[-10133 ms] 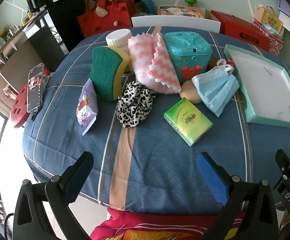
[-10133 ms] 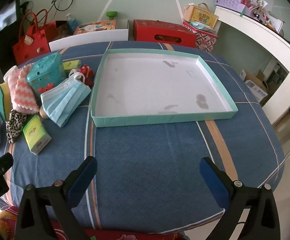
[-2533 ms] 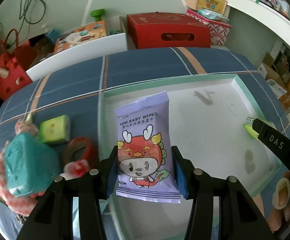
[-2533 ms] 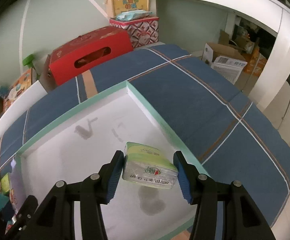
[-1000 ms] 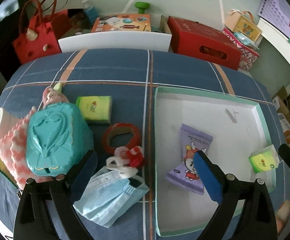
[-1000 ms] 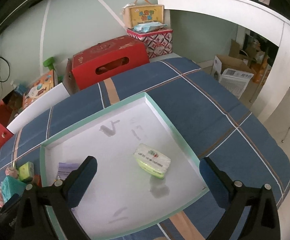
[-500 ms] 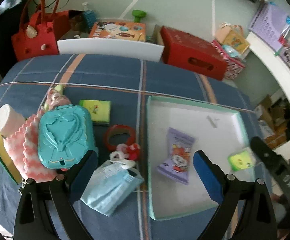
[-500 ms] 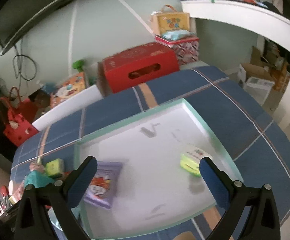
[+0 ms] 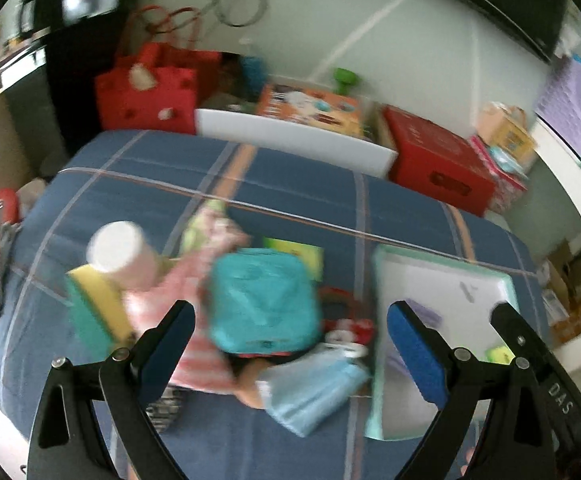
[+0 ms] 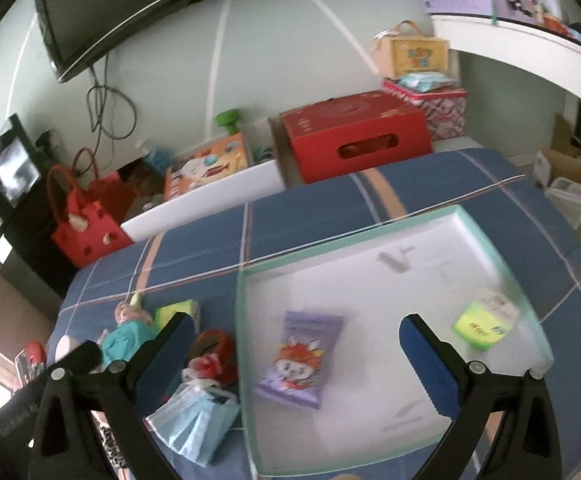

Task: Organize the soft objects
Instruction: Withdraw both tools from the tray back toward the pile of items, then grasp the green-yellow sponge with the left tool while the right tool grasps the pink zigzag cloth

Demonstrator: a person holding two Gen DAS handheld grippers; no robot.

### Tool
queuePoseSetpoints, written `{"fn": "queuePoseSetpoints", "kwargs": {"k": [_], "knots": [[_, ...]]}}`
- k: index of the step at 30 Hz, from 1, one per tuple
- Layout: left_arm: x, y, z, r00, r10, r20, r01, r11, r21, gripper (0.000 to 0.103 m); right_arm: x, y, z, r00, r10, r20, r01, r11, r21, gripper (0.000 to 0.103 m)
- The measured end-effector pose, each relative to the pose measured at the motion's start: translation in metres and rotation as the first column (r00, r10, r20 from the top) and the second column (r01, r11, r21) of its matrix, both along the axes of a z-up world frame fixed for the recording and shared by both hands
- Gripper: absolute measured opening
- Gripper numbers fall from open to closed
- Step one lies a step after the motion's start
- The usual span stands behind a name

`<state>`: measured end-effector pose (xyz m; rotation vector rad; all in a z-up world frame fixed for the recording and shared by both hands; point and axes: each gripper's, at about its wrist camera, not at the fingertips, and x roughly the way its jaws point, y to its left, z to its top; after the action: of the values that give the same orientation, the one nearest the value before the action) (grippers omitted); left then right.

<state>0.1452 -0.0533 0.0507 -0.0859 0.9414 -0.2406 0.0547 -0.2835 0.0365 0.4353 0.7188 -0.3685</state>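
The left tool (image 9: 288,334) is spread wide with nothing between its blue pads, and it hangs above the pile of things on the blue checked surface (image 9: 290,192). The right tool (image 10: 296,338) is also spread wide and holds nothing, above the shallow white tray with the mint-green rim (image 10: 246,360).

Nearest in the right view, the pale blue face mask (image 10: 194,420) lies on the surface just beside the tray's left wall. Inside the tray, the purple pack of baby wipes (image 10: 298,360) lies flat; its long axis runs from near to far, and the top leans a little to the right. The green and white tissue pack (image 10: 484,320) lies near the tray's right wall, well apart from the wipes, with its long axis across.

In the left view, which is blurred, the teal plastic box (image 9: 264,302) stands between the pads, with the pink and white striped cloth (image 9: 186,320) and the green and yellow sponge (image 9: 94,308) to its left. Farther away, a red cardboard box (image 10: 356,140) stands behind the surface.
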Motion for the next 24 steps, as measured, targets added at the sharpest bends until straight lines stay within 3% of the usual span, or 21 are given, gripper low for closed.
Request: {"fn": "queuePoseSetpoints", "kwargs": {"k": [6,15,19,24], "knots": [[0.009,0.063,-0.012,0.986,0.166,-0.033,-0.165,0.986,0.015,0.097,0.015,0.028,-0.01,0.996,0.089,-0.01,-0.089,0.996,0.011,0.103],[0.014,0.145,-0.037,0.931,0.345,-0.121,-0.344,0.938,0.024,0.097,0.039,0.087,-0.025,0.965,0.258,-0.046,-0.256,0.966,0.044,0.103],[0.01,0.167,-0.047,0.913,0.381,-0.149,-0.38,0.924,0.033,0.097,0.049,0.117,-0.035,0.941,0.328,-0.082,-0.324,0.944,0.056,0.103],[0.009,0.177,-0.059,0.918,0.361,-0.165,-0.352,0.933,0.079,0.097,0.058,0.142,-0.049,0.913,0.388,-0.125,-0.378,0.921,0.094,0.103]]}}
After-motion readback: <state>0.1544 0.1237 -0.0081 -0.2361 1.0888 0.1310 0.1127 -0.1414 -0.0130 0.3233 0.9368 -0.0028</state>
